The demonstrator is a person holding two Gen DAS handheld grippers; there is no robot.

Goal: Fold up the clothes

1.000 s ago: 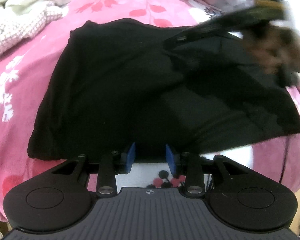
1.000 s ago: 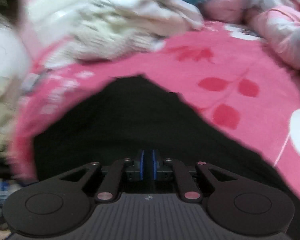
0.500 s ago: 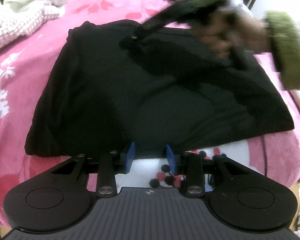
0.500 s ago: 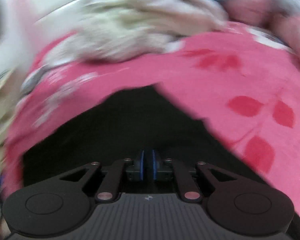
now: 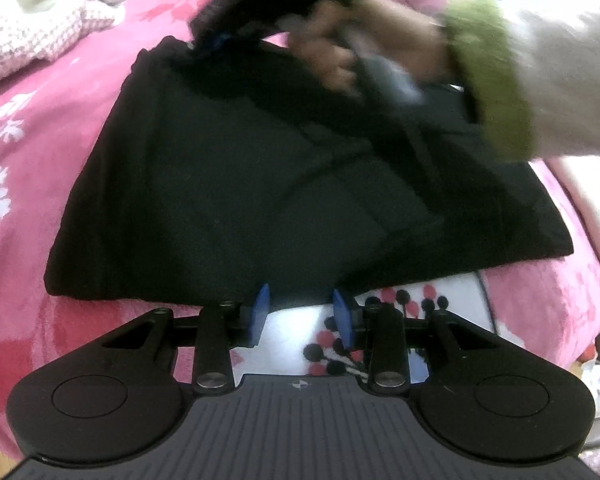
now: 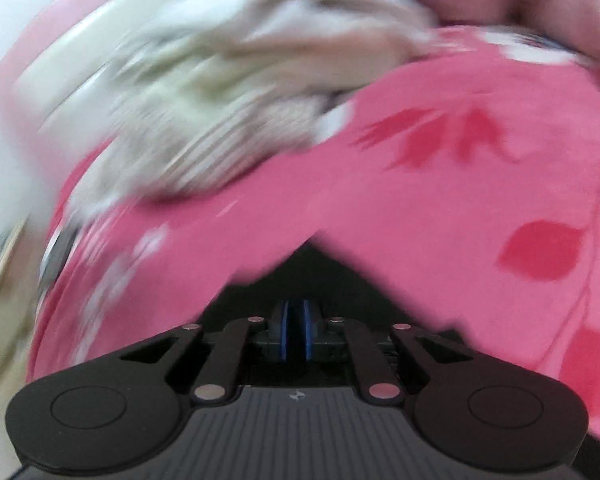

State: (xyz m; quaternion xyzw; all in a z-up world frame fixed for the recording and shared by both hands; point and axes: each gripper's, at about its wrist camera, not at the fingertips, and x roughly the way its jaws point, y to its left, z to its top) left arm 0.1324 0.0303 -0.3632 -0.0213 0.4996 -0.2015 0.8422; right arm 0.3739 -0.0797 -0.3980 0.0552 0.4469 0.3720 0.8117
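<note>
A black garment [image 5: 228, 184] lies spread on the pink flowered bedspread [image 5: 24, 128]. My left gripper [image 5: 300, 312] is open at the garment's near hem, with white bedspread showing between its blue pads [image 5: 260, 312]. A hand with a green cuff [image 5: 488, 76] carries my right gripper [image 5: 216, 42], blurred, over the garment's far left corner. In the right wrist view that gripper [image 6: 295, 312] is shut on a fold of the black garment [image 6: 312, 272], which drapes around its fingers.
A pile of pale knitted and white clothes [image 5: 40, 12] lies at the bed's far left, just ahead of my right gripper [image 6: 220, 92]. The bed's edge falls away at the right [image 5: 596, 344]. A thin dark cable [image 5: 486, 300] runs down there.
The right gripper has swept from the right side across to the far left with the black fold, and the clothes pile has drawn nearer in its view. The left gripper has stayed at the near hem.
</note>
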